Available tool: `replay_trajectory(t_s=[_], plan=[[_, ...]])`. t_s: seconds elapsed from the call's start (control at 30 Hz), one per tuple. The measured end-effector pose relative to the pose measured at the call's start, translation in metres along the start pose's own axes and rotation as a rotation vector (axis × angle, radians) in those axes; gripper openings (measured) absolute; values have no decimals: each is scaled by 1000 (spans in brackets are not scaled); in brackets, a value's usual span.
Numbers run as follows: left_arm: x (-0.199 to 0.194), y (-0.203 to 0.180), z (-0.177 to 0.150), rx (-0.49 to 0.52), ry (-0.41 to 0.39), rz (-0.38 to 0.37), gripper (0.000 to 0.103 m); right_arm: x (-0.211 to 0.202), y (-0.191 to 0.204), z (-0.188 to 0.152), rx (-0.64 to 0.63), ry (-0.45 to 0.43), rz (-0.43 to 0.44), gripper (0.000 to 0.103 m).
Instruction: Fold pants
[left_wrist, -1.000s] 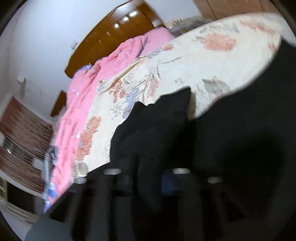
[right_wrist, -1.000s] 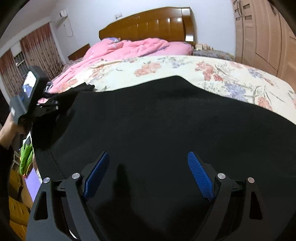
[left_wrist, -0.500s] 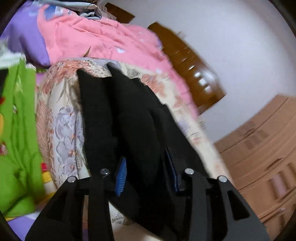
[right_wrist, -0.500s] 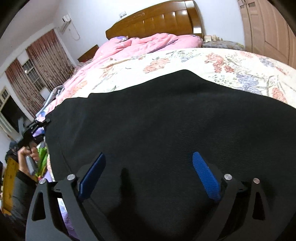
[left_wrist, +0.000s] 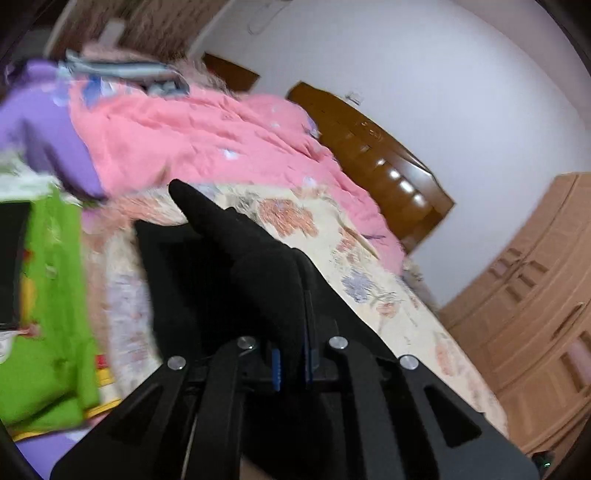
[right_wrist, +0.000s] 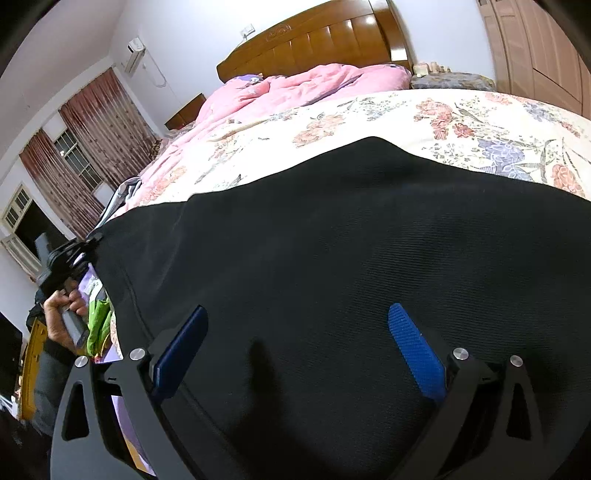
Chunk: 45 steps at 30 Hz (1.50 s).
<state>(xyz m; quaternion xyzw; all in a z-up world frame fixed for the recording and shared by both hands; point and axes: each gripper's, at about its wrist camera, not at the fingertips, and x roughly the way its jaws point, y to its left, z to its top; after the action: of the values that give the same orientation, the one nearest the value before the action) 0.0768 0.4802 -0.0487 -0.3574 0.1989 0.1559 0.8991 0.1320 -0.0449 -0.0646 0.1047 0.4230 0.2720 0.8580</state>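
Presently, by size: one bed with a floral bedspread (right_wrist: 461, 122), a wooden headboard (right_wrist: 314, 40) at its far end and a pink quilt (right_wrist: 295, 88) heaped along the window side. One pair of black pants (right_wrist: 351, 258), spread flat across the near part of the bedspread and reaching the mattress edge on the window side; the long axis appears to run across the bed rather than toward the headboard, though neither waistband nor hems can be told apart, so which end points where is uncertain. One left gripper (left_wrist: 291, 363), jaws just closed on a bunched corner of the black cloth at that edge, where half a second ago they stood apart around it; the pinched fabric rises in a peak above the pads. A person's hand (right_wrist: 64, 306) holds its handle beside the bed. One right gripper (right_wrist: 295, 343), jaws just opened to their widest, hovering over the flat middle of the pants with nothing between the fingers. Judgement: with the left corner secured, a fold can begin once the right takes its own hold.
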Motion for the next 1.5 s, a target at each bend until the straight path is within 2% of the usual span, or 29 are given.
replay_trajectory(t_s=[0.1, 0.13, 0.2, 0.27, 0.33, 0.4, 0.43, 0.47, 0.5, 0.53, 0.6, 0.63, 0.67, 0.73, 0.77, 0.8, 0.83, 0.87, 0.93, 1.0, 1.03, 1.1, 1.13, 1.2, 1.27, 1.33, 1.43, 1.5], plan=[[14, 35, -11, -97, 67, 68, 8, 0, 1, 0, -3, 1, -2, 97], [20, 49, -17, -131, 93, 52, 10, 0, 0, 0, -3, 1, -2, 97], [24, 66, -20, -171, 87, -42, 12, 0, -1, 0, 1, 0, 5, 97], [19, 68, -14, -189, 83, -102, 27, -2, -1, 0, 7, 2, 13, 97], [11, 60, -9, -195, 80, -121, 67, -3, -3, 2, 23, 10, 16, 96], [-9, 32, -5, -118, -1, 1, 84, -5, -2, 8, 56, 34, 8, 96], [-21, 8, -5, -31, -40, 42, 88, -6, 0, 11, 61, 45, 12, 96], [-28, -10, -8, 30, -53, 46, 91, -7, 7, 15, 52, 51, 28, 96], [-32, -31, -12, 111, -57, 34, 98, -7, 13, 17, 40, 53, 38, 96], [-29, -51, -15, 187, -41, 26, 101, -4, 27, 23, -10, 63, 52, 96], [-1, -95, -33, 377, 94, 37, 101, 8, 51, 28, -135, 94, 44, 96], [10, -109, -42, 451, 132, 50, 101, 19, 64, 31, -211, 121, 15, 96], [26, -128, -57, 563, 158, 98, 101, 32, 77, 32, -289, 146, -20, 96], [58, -154, -78, 715, 212, 171, 101, 50, 87, 29, -361, 181, -46, 96], [66, -158, -86, 732, 230, 163, 101, 66, 87, 23, -395, 245, -102, 96], [79, -160, -90, 738, 258, 169, 101, 71, 87, 17, -431, 260, -131, 97], [92, -157, -92, 742, 287, 199, 101, 68, 90, 10, -491, 231, -139, 98], [112, -149, -99, 731, 363, 257, 102, 67, 90, 4, -518, 244, -149, 99], [114, -140, -94, 649, 358, 223, 102, 57, 84, 3, -492, 249, -137, 98], [121, -130, -89, 594, 388, 207, 102, 40, 73, 8, -439, 227, -137, 98], [121, -129, -90, 600, 387, 208, 102, 29, 65, 11, -411, 193, -140, 98], [115, -134, -93, 615, 378, 223, 102, 9, 38, 17, -349, 143, -199, 98], [112, -138, -95, 622, 371, 231, 102, 5, 21, 17, -326, 144, -253, 98], [107, -140, -97, 623, 361, 238, 102, 7, -14, 12, -272, 209, -343, 99], [107, -140, -96, 617, 361, 235, 102, -13, -28, 11, -225, 173, -274, 98], [108, -141, -95, 619, 358, 240, 102, -26, -38, 11, -202, 161, -348, 98], [107, -141, -95, 621, 351, 247, 102, -54, -63, 6, -139, 94, -397, 98], [106, -142, -96, 626, 344, 255, 102, -61, -88, -2, -109, 116, -514, 98]])
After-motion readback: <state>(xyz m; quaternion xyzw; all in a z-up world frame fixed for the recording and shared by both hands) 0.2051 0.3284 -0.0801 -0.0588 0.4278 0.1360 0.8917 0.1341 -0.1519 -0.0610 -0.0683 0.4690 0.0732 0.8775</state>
